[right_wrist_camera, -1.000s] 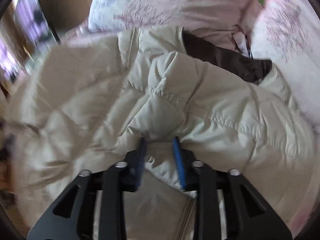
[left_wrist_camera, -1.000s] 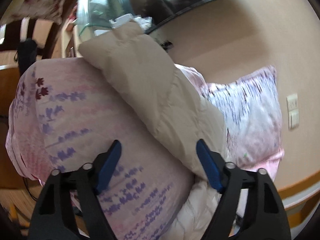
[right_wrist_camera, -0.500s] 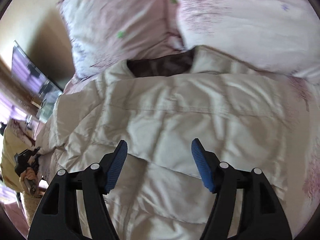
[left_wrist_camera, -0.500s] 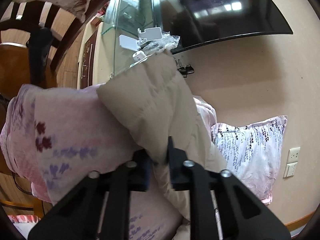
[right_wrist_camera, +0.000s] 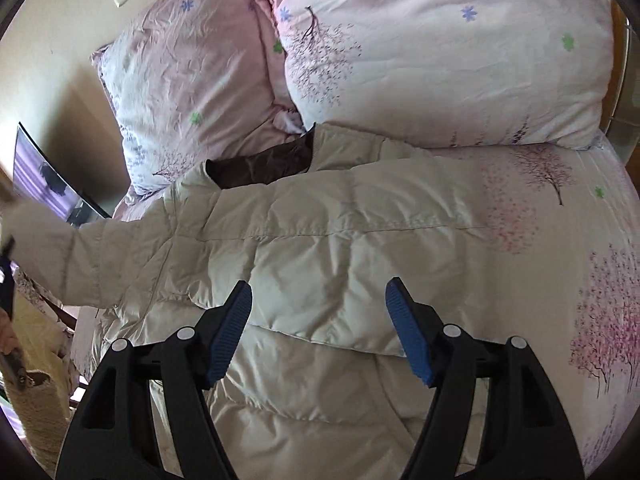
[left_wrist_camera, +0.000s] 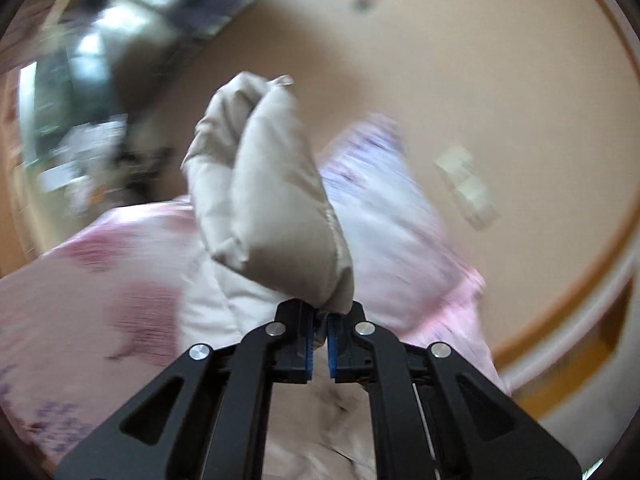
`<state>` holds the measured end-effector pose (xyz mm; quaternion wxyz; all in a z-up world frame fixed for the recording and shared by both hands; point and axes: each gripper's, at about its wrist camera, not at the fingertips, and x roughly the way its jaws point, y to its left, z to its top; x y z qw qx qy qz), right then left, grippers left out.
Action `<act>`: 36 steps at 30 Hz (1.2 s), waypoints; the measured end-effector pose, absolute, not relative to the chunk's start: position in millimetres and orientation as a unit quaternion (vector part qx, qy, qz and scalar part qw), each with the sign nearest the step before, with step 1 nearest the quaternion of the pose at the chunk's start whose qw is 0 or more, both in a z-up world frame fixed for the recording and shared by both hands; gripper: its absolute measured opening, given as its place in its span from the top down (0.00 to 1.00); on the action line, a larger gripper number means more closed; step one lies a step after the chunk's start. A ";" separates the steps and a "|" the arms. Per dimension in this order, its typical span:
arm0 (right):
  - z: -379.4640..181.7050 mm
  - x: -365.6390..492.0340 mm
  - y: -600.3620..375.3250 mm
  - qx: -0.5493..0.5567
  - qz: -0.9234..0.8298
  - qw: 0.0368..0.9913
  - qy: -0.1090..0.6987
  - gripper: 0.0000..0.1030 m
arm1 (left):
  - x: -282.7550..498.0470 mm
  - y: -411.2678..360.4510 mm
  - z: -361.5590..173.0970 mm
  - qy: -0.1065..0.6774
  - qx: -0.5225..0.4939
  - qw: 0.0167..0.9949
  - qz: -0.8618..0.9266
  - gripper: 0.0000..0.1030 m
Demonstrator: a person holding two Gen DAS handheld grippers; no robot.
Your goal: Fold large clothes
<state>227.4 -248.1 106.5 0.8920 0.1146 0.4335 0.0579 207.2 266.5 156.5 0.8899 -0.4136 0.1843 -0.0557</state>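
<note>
Cream jacket (right_wrist_camera: 320,248) — brown lining, pink floral bedding (right_wrist_camera: 560,220), blue fingers (right_wrist_camera: 230,332)

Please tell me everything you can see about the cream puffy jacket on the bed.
The cream quilted puffer jacket lies spread on the pink floral bedsheet, its dark brown lining showing at the collar beside the pillows. One sleeve is lifted, pinched in the shut left gripper. The open right gripper hovers above it.

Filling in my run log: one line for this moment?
left claw: shut on sleeve | right claw: open above jacket | bed
</note>
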 end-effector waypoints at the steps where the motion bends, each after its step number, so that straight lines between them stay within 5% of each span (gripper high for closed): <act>1: 106.7 226.0 -251.0 0.117 0.054 0.893 0.432 0.31 | 212.5 246.9 163.7 0.187 -0.401 0.893 -0.083 0.94; 6: 105.8 218.8 -264.9 0.128 0.034 0.894 0.428 0.31 | 248.7 147.1 172.0 0.236 -0.356 0.879 -0.210 0.94; 13: 97.6 216.6 -279.7 0.142 0.019 0.890 0.433 0.31 | 295.6 -0.1 105.8 0.388 -0.256 0.835 -0.294 0.93; 19: 93.2 224.3 -285.5 0.172 0.030 0.882 0.438 0.31 | 308.9 -47.9 56.4 0.477 -0.177 0.817 -0.273 0.78; 20: 92.9 226.4 -284.0 0.178 0.039 0.879 0.440 0.31 | 306.8 -49.9 57.1 0.477 -0.170 0.817 -0.276 0.74; 23: 88.3 235.0 -277.5 0.206 0.071 0.868 0.446 0.31 | 299.1 -32.6 72.2 0.452 -0.184 0.818 -0.304 0.13; 27: 75.8 250.8 -263.3 0.245 0.119 0.842 0.466 0.31 | 265.8 -10.5 106.1 0.387 -0.138 0.860 -0.302 0.03; 34: 46.9 278.5 -229.5 0.251 0.153 0.806 0.513 0.37 | 230.4 69.4 123.4 0.354 -0.102 0.906 -0.207 0.02; 35: 42.4 281.8 -224.2 0.248 0.154 0.802 0.520 0.44 | 227.1 80.6 123.3 0.358 -0.101 0.908 -0.190 0.02; 36: 36.8 284.8 -215.3 0.237 0.155 0.800 0.529 0.62 | 222.8 97.1 119.6 0.364 -0.104 0.911 -0.165 0.02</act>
